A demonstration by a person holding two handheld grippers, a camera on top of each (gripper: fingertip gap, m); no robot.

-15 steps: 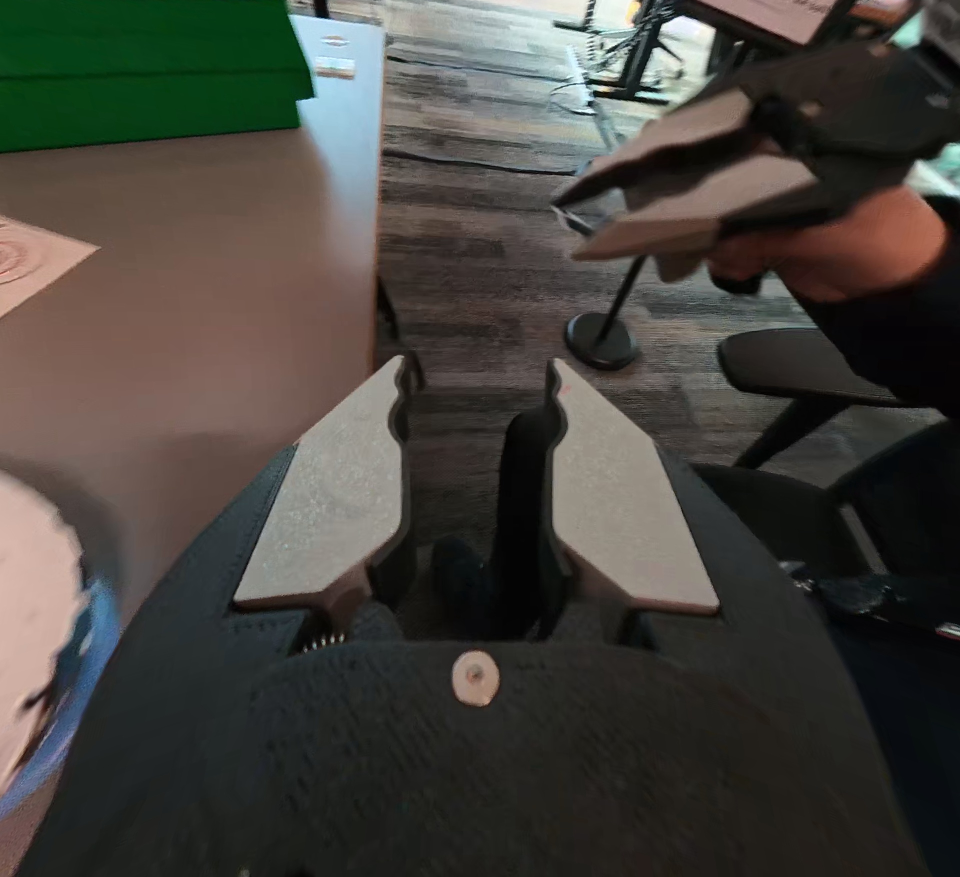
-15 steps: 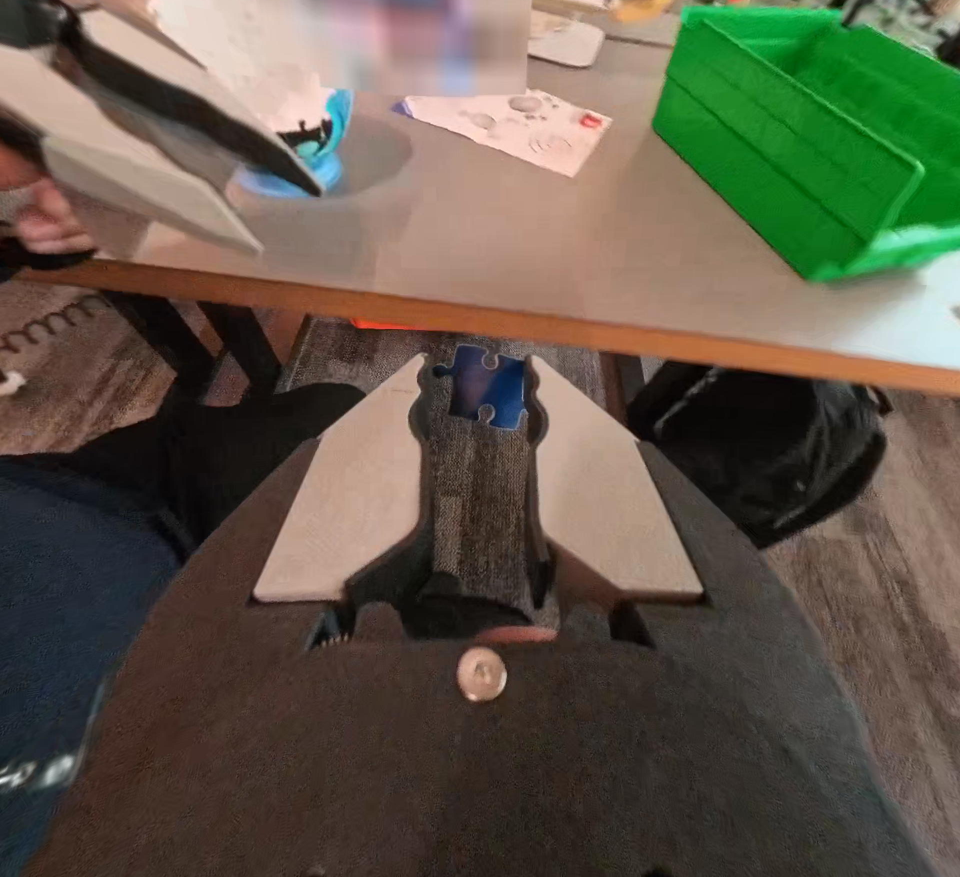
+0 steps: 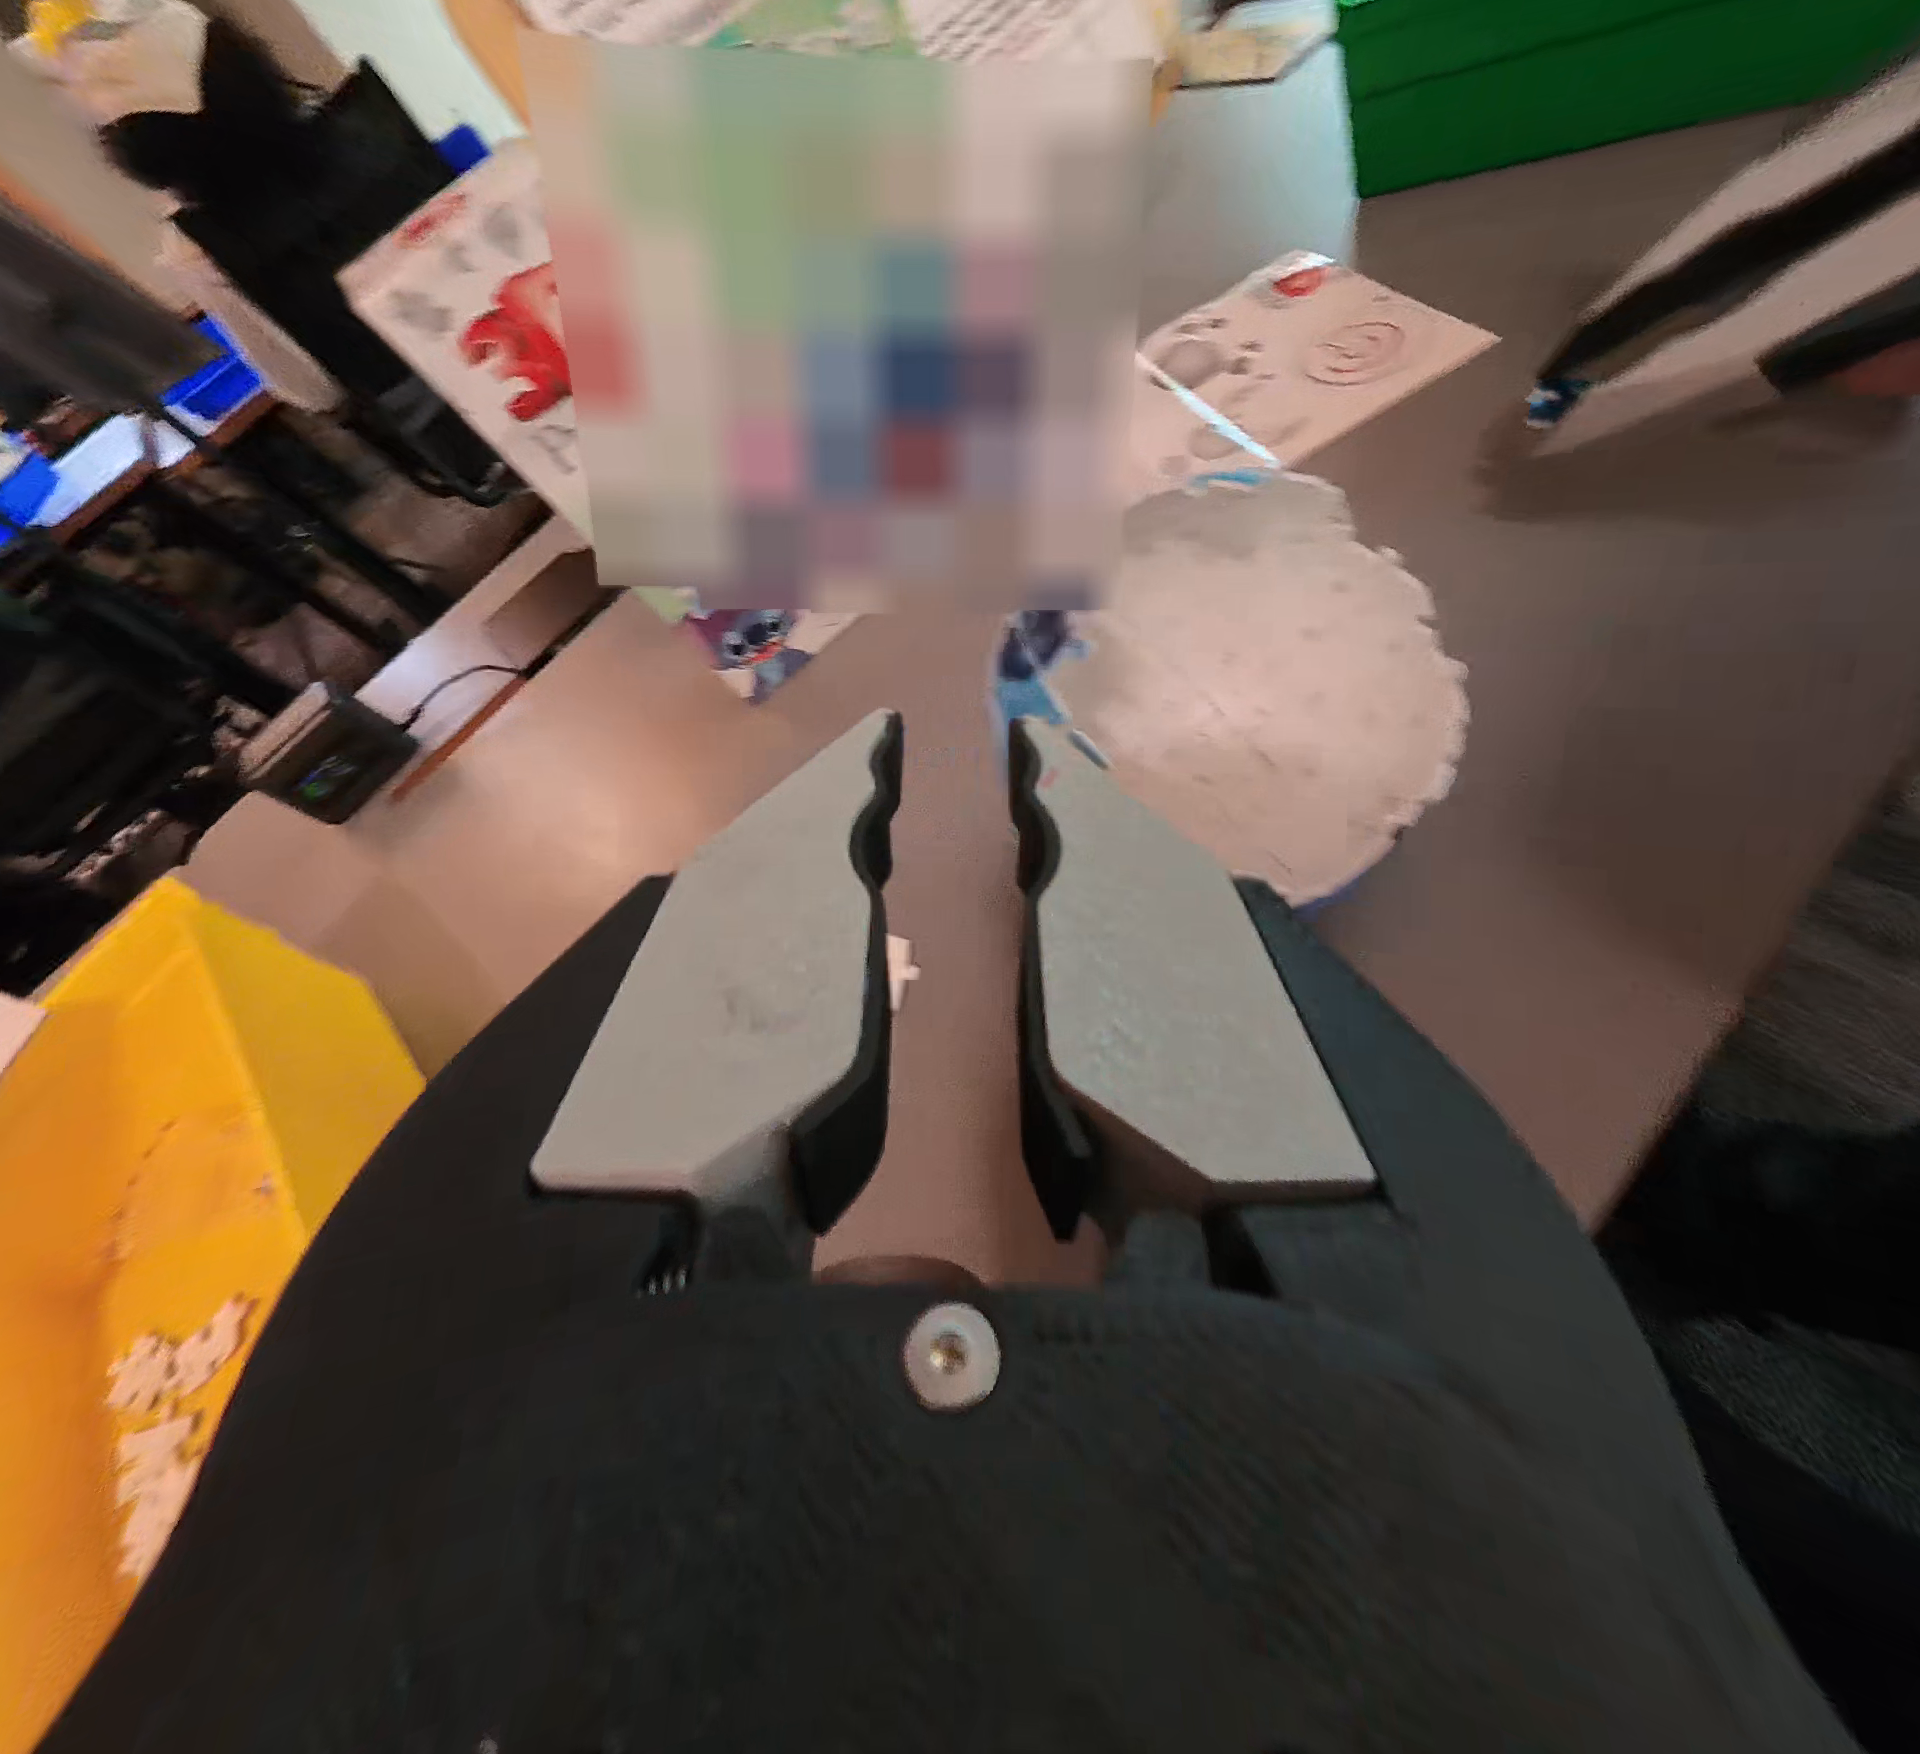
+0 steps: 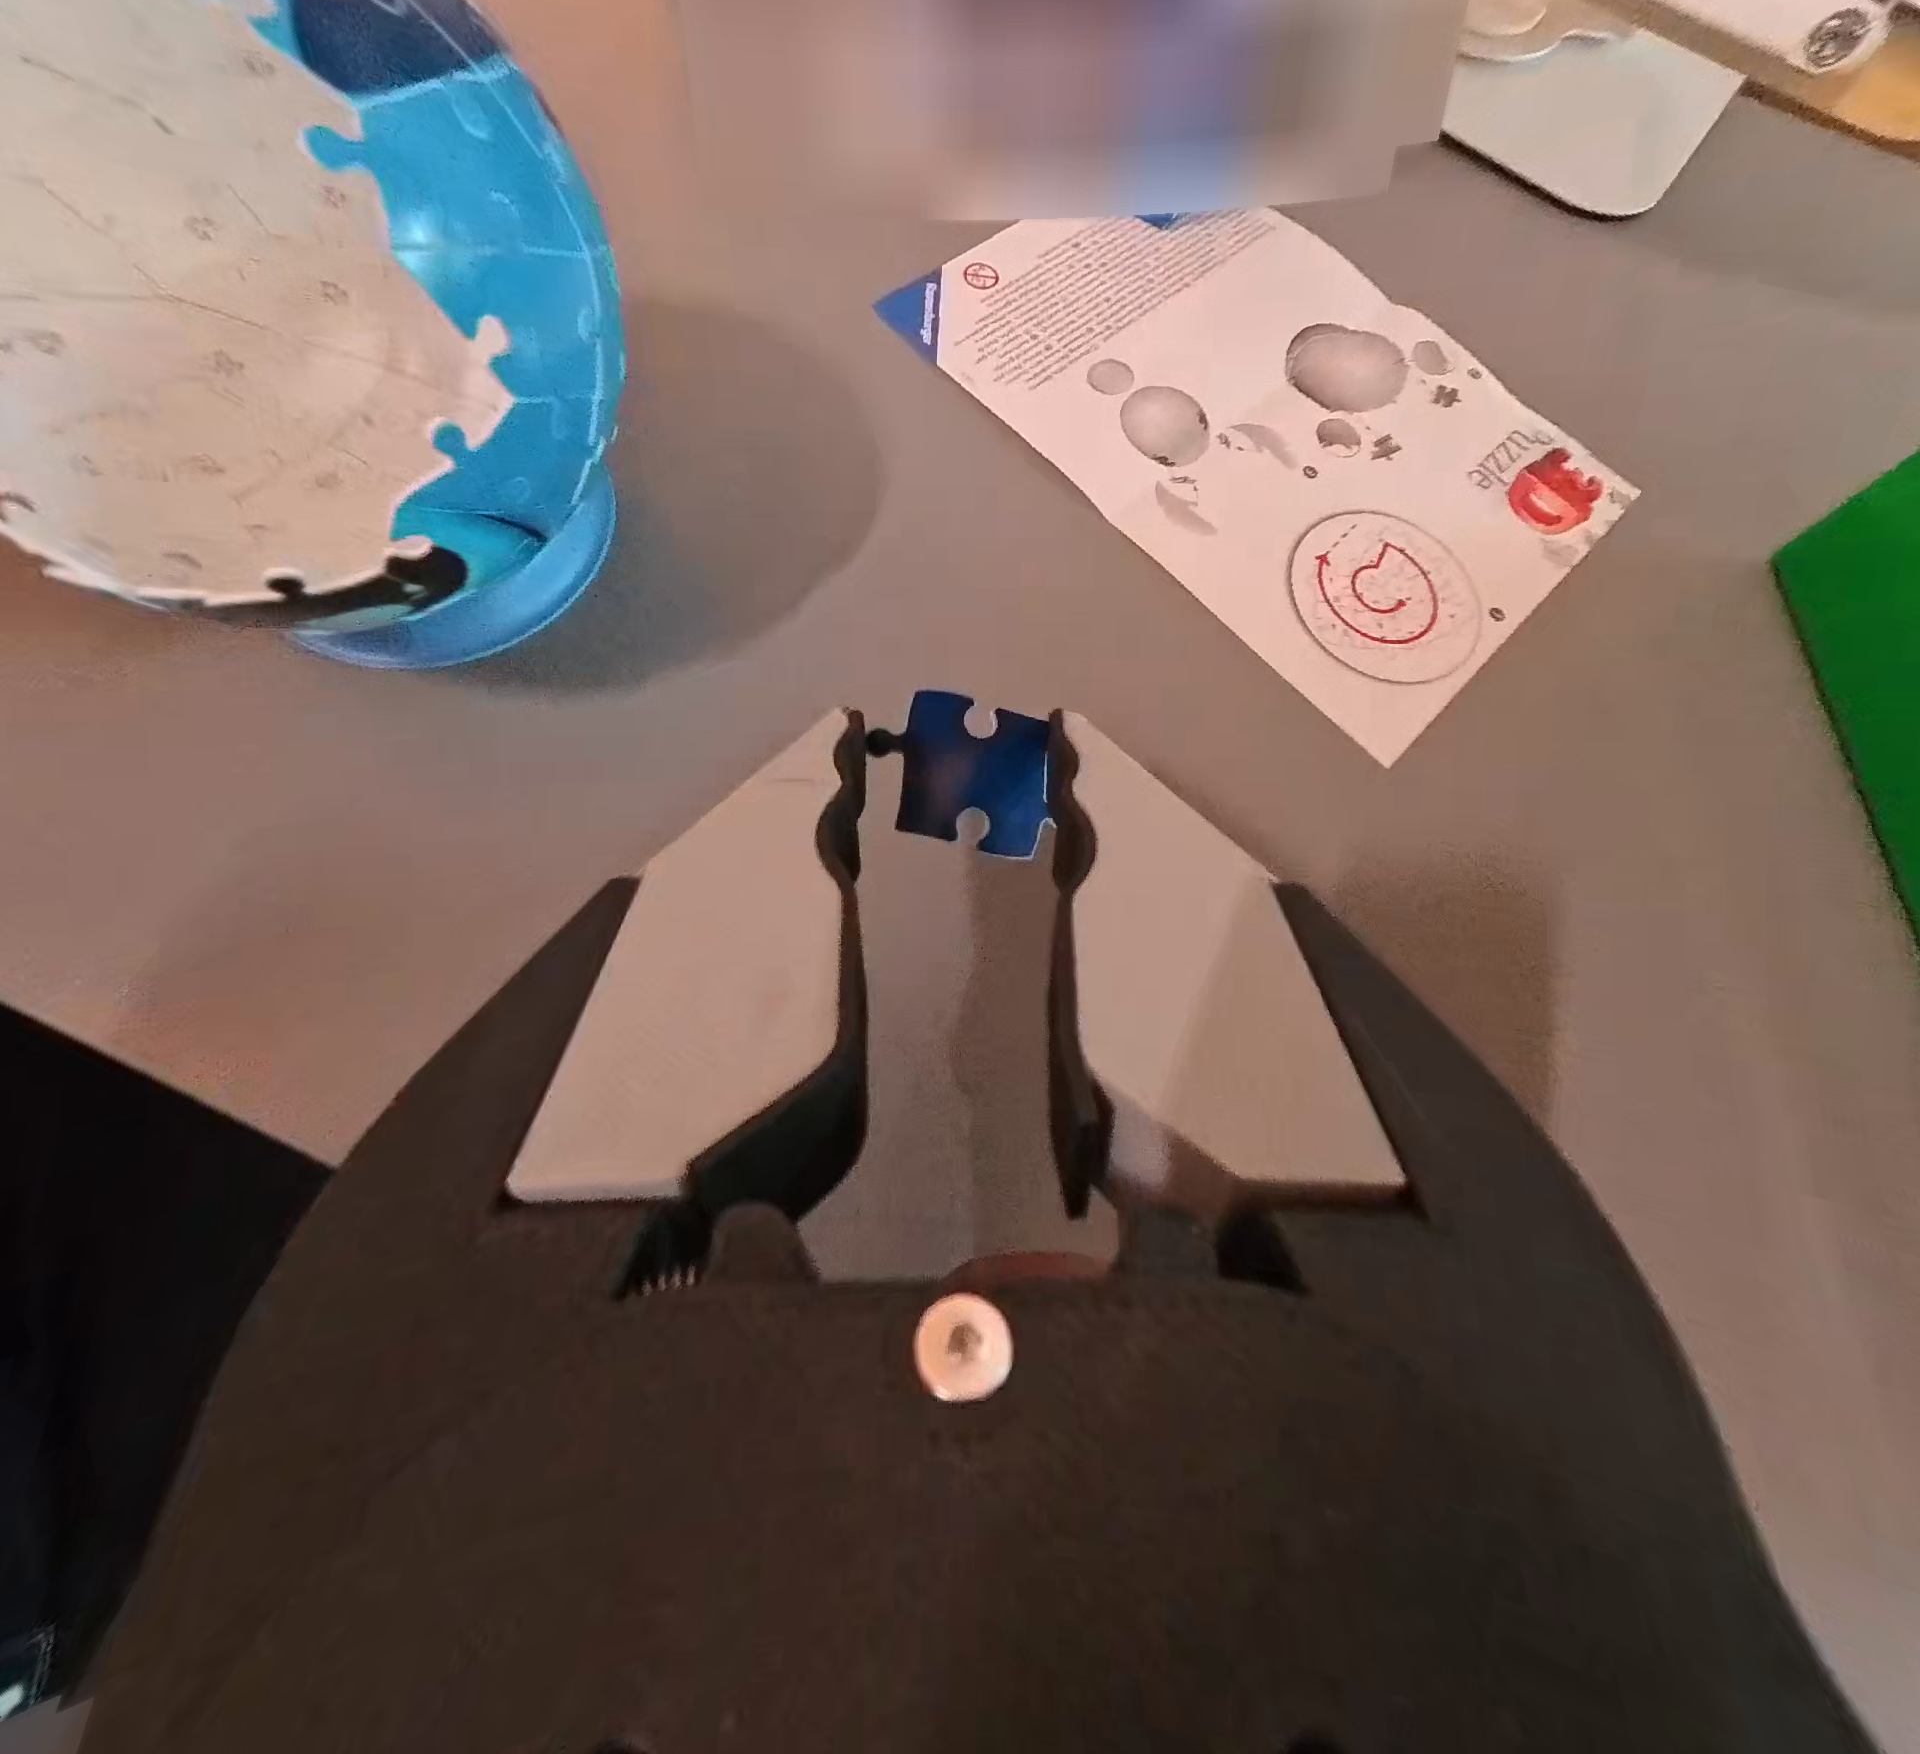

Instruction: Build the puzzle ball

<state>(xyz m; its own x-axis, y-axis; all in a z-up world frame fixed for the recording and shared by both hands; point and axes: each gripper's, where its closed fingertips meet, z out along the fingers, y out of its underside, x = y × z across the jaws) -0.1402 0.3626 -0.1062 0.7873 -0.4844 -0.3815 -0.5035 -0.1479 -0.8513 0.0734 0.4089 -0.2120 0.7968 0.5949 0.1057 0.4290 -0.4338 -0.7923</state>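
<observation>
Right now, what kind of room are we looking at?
Probably an office or lab workspace. A grey work table holds a green plastic storage bin and a yellow plastic bin; behind it stand shelves with blue bins.

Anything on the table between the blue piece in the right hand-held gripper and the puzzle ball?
Nothing: in the right wrist view, only bare grey table and the ball's shadow separate the blue piece from the puzzle ball.
</observation>
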